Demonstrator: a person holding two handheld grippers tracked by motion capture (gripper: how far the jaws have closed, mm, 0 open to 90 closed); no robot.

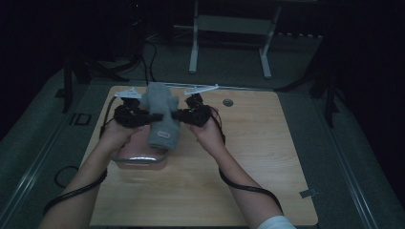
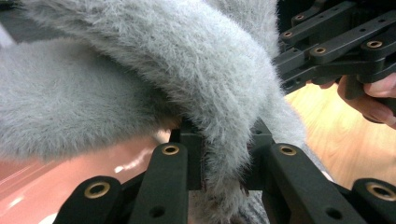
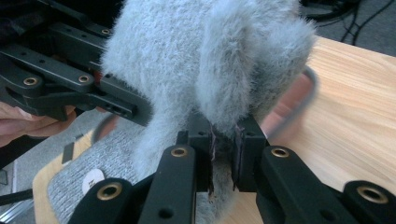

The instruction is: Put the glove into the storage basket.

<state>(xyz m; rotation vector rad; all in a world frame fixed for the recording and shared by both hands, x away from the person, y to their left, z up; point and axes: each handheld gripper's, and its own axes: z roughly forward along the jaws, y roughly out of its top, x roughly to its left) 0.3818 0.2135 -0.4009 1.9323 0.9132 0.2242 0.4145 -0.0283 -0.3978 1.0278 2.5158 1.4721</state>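
Here, the left tongs (image 1: 143,116) are pinching together on a fold of a fluffy grey knitted garment (image 1: 161,114), with fuzzy fabric squeezed between the black jaws in the left gripper view. The right tongs (image 1: 177,115) are clamping on the same garment from the opposite side; in the right gripper view a tuft of grey fleece is being pressed between the two pads. Both pairs are nearly closed, parted only by the cloth.

There are two tongs, one garment, one pink plastic basin with a grey rim (image 1: 140,159) and one light wooden table (image 1: 248,157).

The garment is hanging between the two tongs, held up above the table, its upper part bunching above the jaws and its ribbed lower end with a pale label (image 1: 163,134) drooping down. It is hanging over the far edge of the basin, which is sitting on the table just below the person's left hand (image 1: 116,135). The right hand (image 1: 208,132) is gripping its tool beside the garment.
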